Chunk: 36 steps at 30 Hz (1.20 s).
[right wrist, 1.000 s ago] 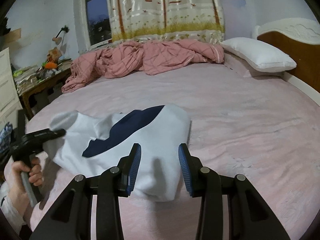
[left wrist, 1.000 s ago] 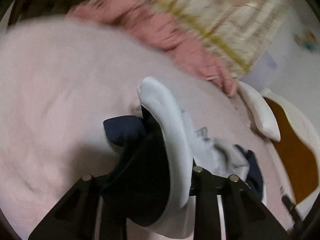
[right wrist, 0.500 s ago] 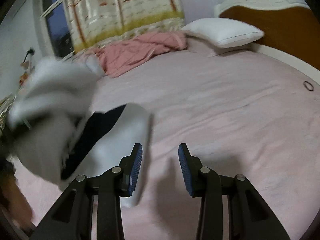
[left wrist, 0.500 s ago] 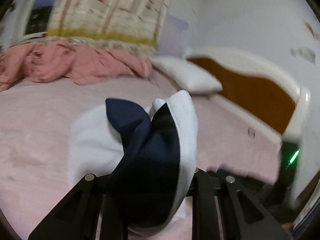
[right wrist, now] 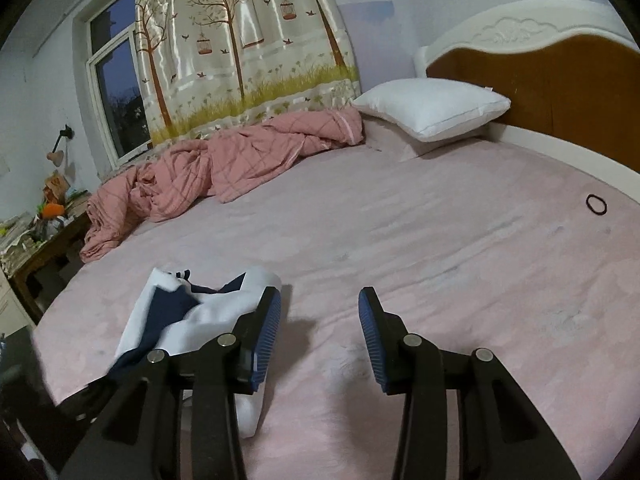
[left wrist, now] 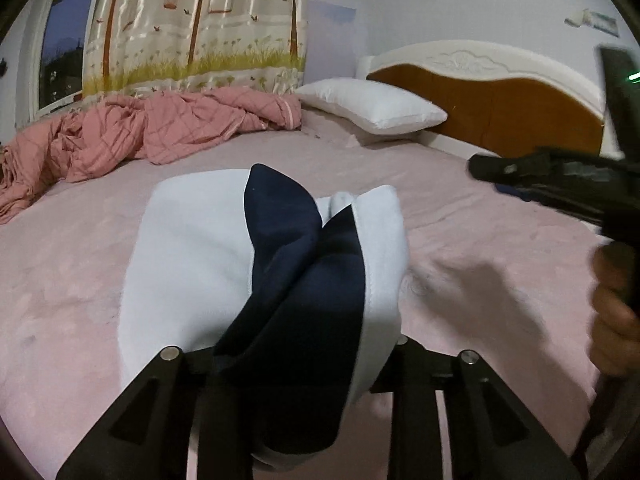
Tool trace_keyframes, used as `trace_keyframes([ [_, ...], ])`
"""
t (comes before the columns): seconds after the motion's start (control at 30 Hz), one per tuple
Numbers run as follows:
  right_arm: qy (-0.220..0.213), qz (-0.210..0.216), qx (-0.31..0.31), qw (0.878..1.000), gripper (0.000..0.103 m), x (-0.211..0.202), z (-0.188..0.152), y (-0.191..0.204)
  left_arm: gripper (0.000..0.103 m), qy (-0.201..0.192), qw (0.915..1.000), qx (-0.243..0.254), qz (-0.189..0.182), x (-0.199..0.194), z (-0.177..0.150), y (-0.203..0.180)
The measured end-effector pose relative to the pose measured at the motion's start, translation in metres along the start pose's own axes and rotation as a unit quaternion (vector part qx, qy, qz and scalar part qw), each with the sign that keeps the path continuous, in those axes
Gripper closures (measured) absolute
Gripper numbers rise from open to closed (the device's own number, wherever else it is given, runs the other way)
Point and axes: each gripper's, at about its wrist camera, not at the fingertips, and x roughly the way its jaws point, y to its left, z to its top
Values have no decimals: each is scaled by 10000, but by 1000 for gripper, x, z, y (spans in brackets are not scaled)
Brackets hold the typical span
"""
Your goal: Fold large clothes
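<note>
Your left claw (left wrist: 296, 364) has the white-and-navy garment (left wrist: 280, 280) bunched between its fingers, jaws opening; the fabric hides the pads, so I can't tell whether they still press on it. The garment lies on the pink bed sheet (left wrist: 80, 280) dead ahead at 12 o'clock and blocks the near view.

Your right claw (right wrist: 319, 336) is open with nothing between the blue pads (right wrist: 270, 332), over bare sheet. From there the garment (right wrist: 188, 312) sits at 10 o'clock, just beside the left finger and partly behind it.

In the left view the right claw's body (left wrist: 560, 176) and your hand (left wrist: 612, 312) come in at 3 o'clock, above the sheet.

Further out: a black hair tie (right wrist: 596, 203) on the sheet at 2 o'clock, well apart. Crumpled pink quilt (right wrist: 224, 176) at 11 o'clock, white pillow (right wrist: 432, 112) at 1 o'clock against the headboard (right wrist: 540, 84). Cluttered side surface (right wrist: 44, 236) at 9 o'clock off the bed edge. Curtain (right wrist: 240, 52) and window (right wrist: 116, 80) at the far wall.
</note>
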Motion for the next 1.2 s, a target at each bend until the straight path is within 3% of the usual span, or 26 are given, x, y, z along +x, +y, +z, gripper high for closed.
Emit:
trace_keyframes([
  [0.13, 52, 25, -3, 10000, 60, 5, -3, 3, 48, 29, 10000, -36, 71, -18, -7, 17],
  [0.2, 79, 96, 38, 9999, 60, 8, -2, 7, 52, -65, 9999, -91, 58, -17, -10, 22],
  [0.27, 113, 116, 12, 9999, 60, 9, -3, 14, 75, -185, 9994, -293, 50, -12, -8, 28],
  [0.3, 116, 109, -24, 9999, 60, 9, -4, 16, 76, -220, 9990, -387, -63, -9, -4, 29],
  [0.43, 96, -45, -345, 9993, 60, 8, -8, 27, 78, -410, 9959, -797, 76, 2, 26, 37],
  [0.53, 112, -114, -289, 9995, 60, 11, -7, 24, 77, -100, 9949, -995, -106, 28, 43, 42],
  [0.6, 173, -25, -60, 9998, 60, 14, -5, 15, 71, 367, 9934, -934, -547, 52, 42, 39],
  [0.63, 219, 83, 63, 9997, 60, 16, -4, 10, 60, 454, 9927, -814, -763, 58, 39, 35],
  [0.67, 258, 182, 172, 9994, 60, 18, -3, 5, 40, 426, 9917, -722, -972, 59, 35, 31],
  [0.7, 280, 227, 278, 9990, 60, 18, -2, 0, 30, 342, 9891, -680, -1257, 54, 33, 27],
  [0.73, 275, 213, 330, 9988, 60, 19, -1, -3, 11, 264, 9857, -701, -1512, 48, 32, 24],
  [0.77, 254, 182, 349, 9989, 60, 19, -1, -6, 6, 198, 9816, -745, -1746, 40, 31, 22],
  [0.87, 223, 90, 309, 9992, 60, 18, 1, -12, 6, -87, 9754, -988, -1971, 10, 27, 27],
  [1.0, 149, 159, 237, 9995, 60, 15, 3, -11, 6, -395, 9742, -1437, -1692, -30, 16, 57],
  [1.1, 138, 363, 83, 9992, 60, 13, 4, 2, 5, -697, 9815, -1542, -895, -53, 15, 90],
  [1.2, 158, 705, -277, 9970, 60, 10, 2, 30, 5, -463, 9864, -1579, -36, -48, 13, 122],
])
